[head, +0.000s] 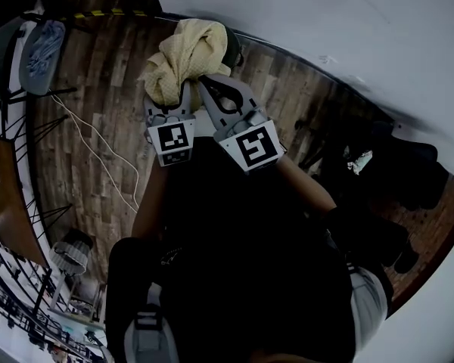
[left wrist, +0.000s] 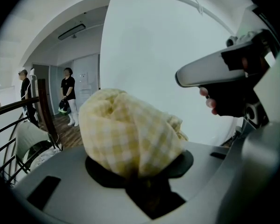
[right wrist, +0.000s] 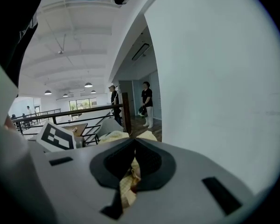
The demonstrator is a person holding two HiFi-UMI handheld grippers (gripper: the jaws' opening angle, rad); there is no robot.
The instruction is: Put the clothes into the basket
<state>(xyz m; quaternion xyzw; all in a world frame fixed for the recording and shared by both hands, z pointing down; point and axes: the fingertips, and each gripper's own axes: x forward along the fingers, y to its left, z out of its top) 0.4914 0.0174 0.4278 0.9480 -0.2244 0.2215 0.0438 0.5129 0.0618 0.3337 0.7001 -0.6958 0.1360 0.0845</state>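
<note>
A white wall (head: 325,21) fills the far right of the head view. Its foot runs as a slanting edge from the far middle down to the right. The dark plank floor (head: 106,104) lies below it and is widest on the left, where open room stretches between the grippers and a black railing (head: 30,203) along the left edge. On the right, dark things (head: 397,169) that I cannot make out crowd the foot of the wall and leave little room.

The person (head: 234,225), in dark clothes, takes up the near middle of the view. A grey chair (head: 38,48) stands at the far left corner, well apart from the hands.

The yellow checked cloth (head: 185,59) is bunched in the air in front of the person, above the floor and near the wall's foot. Both grippers hold it. The left gripper (head: 183,91) has its jaws clamped on a thick wad of cloth, which bulges up over them in the left gripper view (left wrist: 130,134). The right gripper (head: 212,83), just beside it, has its jaws pressed together on a thin fold, which shows as a pale strip in the right gripper view (right wrist: 128,178).

Two people (left wrist: 67,97) stand far off by a doorway past the railing. A thin white cable (head: 98,150) snakes across the open floor on the left.
</note>
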